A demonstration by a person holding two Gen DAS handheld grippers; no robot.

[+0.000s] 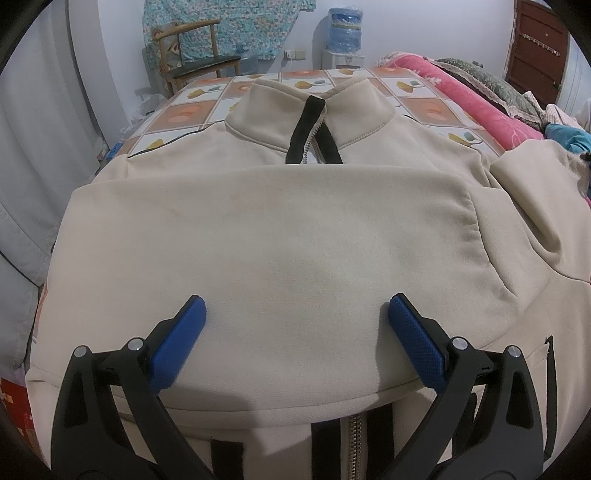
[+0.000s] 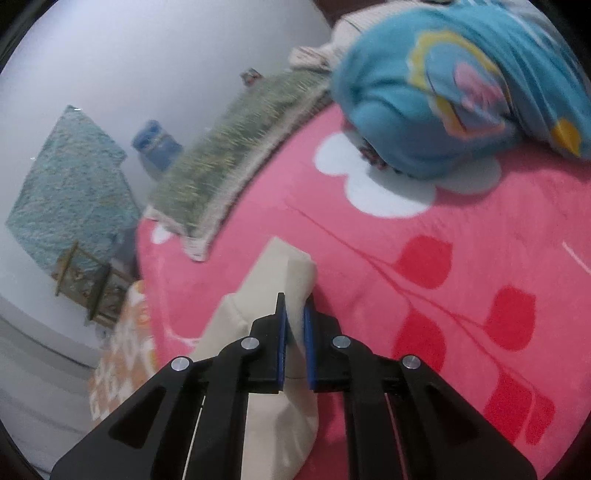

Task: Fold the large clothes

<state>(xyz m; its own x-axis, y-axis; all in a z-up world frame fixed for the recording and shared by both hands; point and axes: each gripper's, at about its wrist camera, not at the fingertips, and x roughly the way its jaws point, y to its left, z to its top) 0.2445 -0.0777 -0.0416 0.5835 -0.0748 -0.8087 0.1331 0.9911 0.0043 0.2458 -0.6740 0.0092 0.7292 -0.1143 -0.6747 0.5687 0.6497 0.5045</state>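
A cream zip-up jacket [image 1: 280, 229] with black zip trim lies on the bed, collar at the far end. One sleeve is folded across its chest. My left gripper [image 1: 295, 314] is open, its blue pads [image 1: 177, 339] resting just above the folded sleeve near the jacket's lower half. My right gripper [image 2: 295, 314] is shut on the end of the jacket's other cream sleeve [image 2: 284, 269] and holds it over a pink blanket. The rest of that sleeve hangs down under the gripper.
A pink flowered blanket [image 2: 406, 258] lies along the bed's right side, with a blue bundle [image 2: 443, 92] and a green fringed pillow [image 2: 229, 155] on it. A patterned bedsheet [image 1: 192, 110], a wooden chair [image 1: 195, 55] and a water dispenser [image 1: 345, 33] lie beyond the collar.
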